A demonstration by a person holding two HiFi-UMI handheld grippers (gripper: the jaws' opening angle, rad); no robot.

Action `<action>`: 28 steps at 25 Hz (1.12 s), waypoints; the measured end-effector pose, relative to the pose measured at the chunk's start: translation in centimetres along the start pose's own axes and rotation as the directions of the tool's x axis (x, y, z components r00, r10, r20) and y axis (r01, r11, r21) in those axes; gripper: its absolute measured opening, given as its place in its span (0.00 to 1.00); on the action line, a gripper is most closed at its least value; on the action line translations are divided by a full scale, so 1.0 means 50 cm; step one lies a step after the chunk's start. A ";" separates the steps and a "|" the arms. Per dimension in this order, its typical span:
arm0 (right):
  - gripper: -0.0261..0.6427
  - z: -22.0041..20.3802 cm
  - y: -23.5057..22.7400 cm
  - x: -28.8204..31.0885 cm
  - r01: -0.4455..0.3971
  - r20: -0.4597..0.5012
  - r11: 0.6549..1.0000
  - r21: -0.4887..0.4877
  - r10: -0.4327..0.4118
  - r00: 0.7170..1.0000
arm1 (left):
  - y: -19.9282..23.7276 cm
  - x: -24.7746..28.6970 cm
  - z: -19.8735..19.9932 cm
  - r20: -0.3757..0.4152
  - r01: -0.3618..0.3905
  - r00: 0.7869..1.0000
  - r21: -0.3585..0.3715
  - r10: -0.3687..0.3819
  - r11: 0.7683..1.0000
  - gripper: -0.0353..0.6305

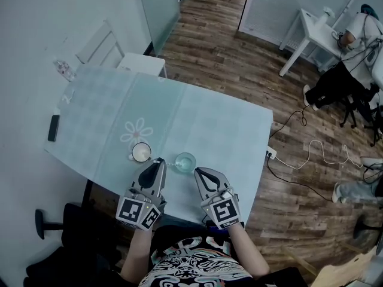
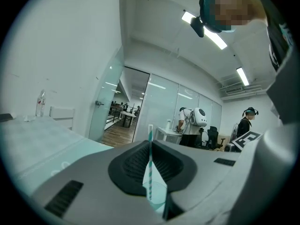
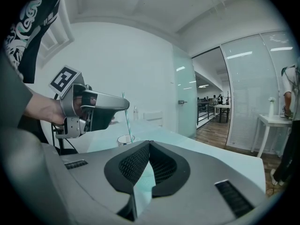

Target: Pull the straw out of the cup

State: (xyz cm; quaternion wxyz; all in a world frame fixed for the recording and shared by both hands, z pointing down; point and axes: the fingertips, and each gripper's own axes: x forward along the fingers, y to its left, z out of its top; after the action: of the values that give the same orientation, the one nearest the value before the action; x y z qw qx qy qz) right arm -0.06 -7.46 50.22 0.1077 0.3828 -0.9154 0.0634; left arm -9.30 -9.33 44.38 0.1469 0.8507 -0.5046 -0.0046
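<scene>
A clear teal cup (image 1: 186,162) stands near the table's front edge. My right gripper (image 1: 197,170) is at its right rim; in the right gripper view its jaws (image 3: 149,143) meet at the tips with the pale cup wall (image 3: 143,182) pinched between them. My left gripper (image 1: 160,160) is shut on a teal-and-white striped straw (image 2: 150,149), held upright. The straw's lower end hangs over the cup (image 2: 157,193); whether it is still inside I cannot tell. In the right gripper view the left gripper (image 3: 124,104) holds the straw (image 3: 125,118) above the table.
A white cup (image 1: 141,152) stands left of the left gripper, also seen as the white cup (image 3: 125,138). A water bottle (image 1: 63,69) and a black flat device (image 1: 54,128) lie at the table's far left. A white chair (image 1: 105,46) is behind; a person (image 1: 353,58) sits far right.
</scene>
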 end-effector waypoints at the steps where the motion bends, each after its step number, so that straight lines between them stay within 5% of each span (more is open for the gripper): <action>1: 0.08 0.001 0.001 0.002 -0.003 0.000 1.000 -0.002 0.003 1.000 | -0.001 -0.003 0.006 0.005 0.005 1.000 -0.008 -0.005 1.000 0.11; 12: 0.08 0.015 -0.004 0.011 0.010 0.011 0.999 -0.034 -0.010 1.000 | -0.003 -0.027 0.064 0.091 0.020 0.996 -0.071 -0.013 0.997 0.11; 22: 0.09 0.015 0.024 0.010 -0.032 0.013 0.997 -0.064 0.033 0.999 | -0.001 -0.026 0.052 0.088 0.024 0.996 -0.105 -0.015 0.994 0.11; 24: 0.17 0.010 0.037 0.014 -0.067 -0.008 0.993 -0.095 0.066 0.998 | -0.003 -0.024 0.053 0.091 0.032 0.996 -0.113 -0.022 0.993 0.11; 28: 0.18 -0.010 0.058 0.018 -0.091 -0.059 0.978 -0.189 0.081 0.995 | -0.014 -0.026 0.046 0.088 0.059 0.995 -0.156 -0.046 0.986 0.11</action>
State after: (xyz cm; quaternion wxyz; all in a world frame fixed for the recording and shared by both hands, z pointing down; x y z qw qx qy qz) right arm -2.67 -5.97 50.83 0.1647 0.3287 -0.9299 -0.0104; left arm -9.72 -8.48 41.81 0.1923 0.8485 -0.4858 -0.0845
